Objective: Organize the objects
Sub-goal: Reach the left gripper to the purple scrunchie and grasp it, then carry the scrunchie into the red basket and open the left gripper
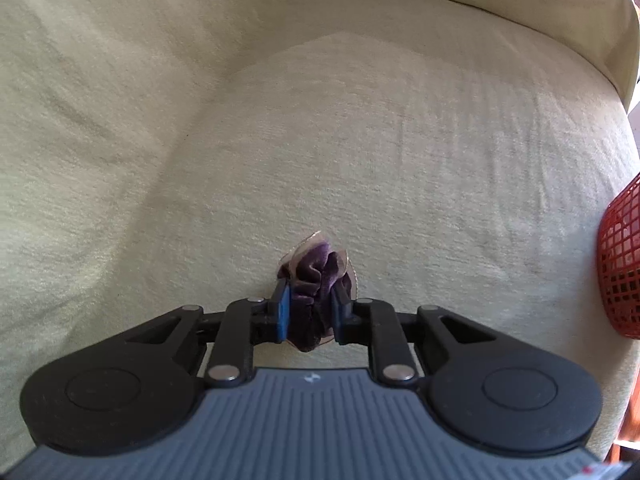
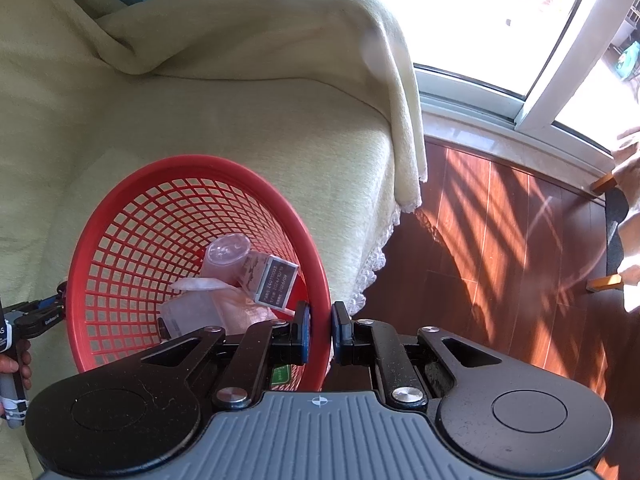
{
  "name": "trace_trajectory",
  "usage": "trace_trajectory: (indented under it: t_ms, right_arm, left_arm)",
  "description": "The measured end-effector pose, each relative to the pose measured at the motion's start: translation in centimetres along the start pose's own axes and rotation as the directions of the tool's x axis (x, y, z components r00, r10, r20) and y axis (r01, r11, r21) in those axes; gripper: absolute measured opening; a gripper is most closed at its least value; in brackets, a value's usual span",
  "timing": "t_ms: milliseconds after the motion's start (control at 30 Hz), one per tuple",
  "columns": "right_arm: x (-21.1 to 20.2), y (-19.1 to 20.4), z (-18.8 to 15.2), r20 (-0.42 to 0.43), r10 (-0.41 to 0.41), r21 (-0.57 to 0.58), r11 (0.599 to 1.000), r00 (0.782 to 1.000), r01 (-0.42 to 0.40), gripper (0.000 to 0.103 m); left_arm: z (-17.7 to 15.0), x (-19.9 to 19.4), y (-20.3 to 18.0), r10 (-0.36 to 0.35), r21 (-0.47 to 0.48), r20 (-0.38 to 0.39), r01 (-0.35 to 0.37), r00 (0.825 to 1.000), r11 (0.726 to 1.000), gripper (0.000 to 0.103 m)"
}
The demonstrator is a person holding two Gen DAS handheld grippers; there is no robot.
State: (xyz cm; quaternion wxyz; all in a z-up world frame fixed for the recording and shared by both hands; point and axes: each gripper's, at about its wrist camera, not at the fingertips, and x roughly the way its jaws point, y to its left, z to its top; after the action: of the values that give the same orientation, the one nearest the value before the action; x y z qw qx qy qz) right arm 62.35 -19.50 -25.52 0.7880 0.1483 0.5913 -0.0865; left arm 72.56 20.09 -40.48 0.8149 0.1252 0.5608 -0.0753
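Two grippers, both busy: the left gripper (image 1: 309, 312) has its blue-padded jaws pinched onto a bunched purple velvet scrunchie with a pale sheer frill (image 1: 316, 270), which sits between the pads just over the pale yellow-green sofa cover (image 1: 360, 140); the right gripper (image 2: 319, 330) has its jaws clamped narrow on the rim of a round red plastic mesh basket (image 2: 132, 232), tilted so its mouth faces the camera. Key relation: basket lies to the right of the left jaws, only a slice of red mesh (image 1: 624, 264) showing at the right edge of the left wrist view, and from the right wrist view the left tool's tip (image 2: 48, 312) sits just beside the basket's left outer wall (outside, not over the opening). Likely next move is the scrunchie carried rightward and up over the rim. Basket already holds a pinkish round-lidded jar (image 2: 226, 258), a small dark-labelled box (image 2: 274, 282) and a clear plastic packet (image 2: 200, 308). Sunlit wood floor (image 2: 500, 240) lies beyond the sofa edge.
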Motion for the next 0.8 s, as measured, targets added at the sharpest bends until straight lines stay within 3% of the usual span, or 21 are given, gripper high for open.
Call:
trace_trajectory:
  t_ms: [367, 533, 633, 800]
  right_arm:
    - [1.1, -1.8, -0.5, 0.008, 0.005, 0.005, 1.000, 1.000, -0.005, 0.009]
    - [1.8, -3.4, -1.2, -0.015, 0.213, 0.129, 0.969, 0.977, -0.209, 0.008]
    - [1.6, -2.3, -1.6, 0.002, 0.156, 0.085, 0.984, 0.988, -0.156, 0.008]
    - [0.6, -1.3, -1.4, 0.020, 0.172, 0.101, 0.980, 0.985, -0.173, 0.008]
  left_arm:
    - [-4.5, -5.5, -0.8, -0.082, -0.165, 0.026, 0.085, 0.996, 0.983, 0.015]
    - [-6.5, -7.0, -1.5, -0.103, -0.213, 0.020, 0.104, 0.995, 0.971, 0.015]
    - [-7.1, -7.8, -1.6, -0.102, -0.226, 0.021, 0.105, 0.995, 0.969, 0.015]
    - [-7.2, -9.9, -1.6, -0.114, -0.239, 0.055, 0.124, 0.992, 0.963, 0.015]
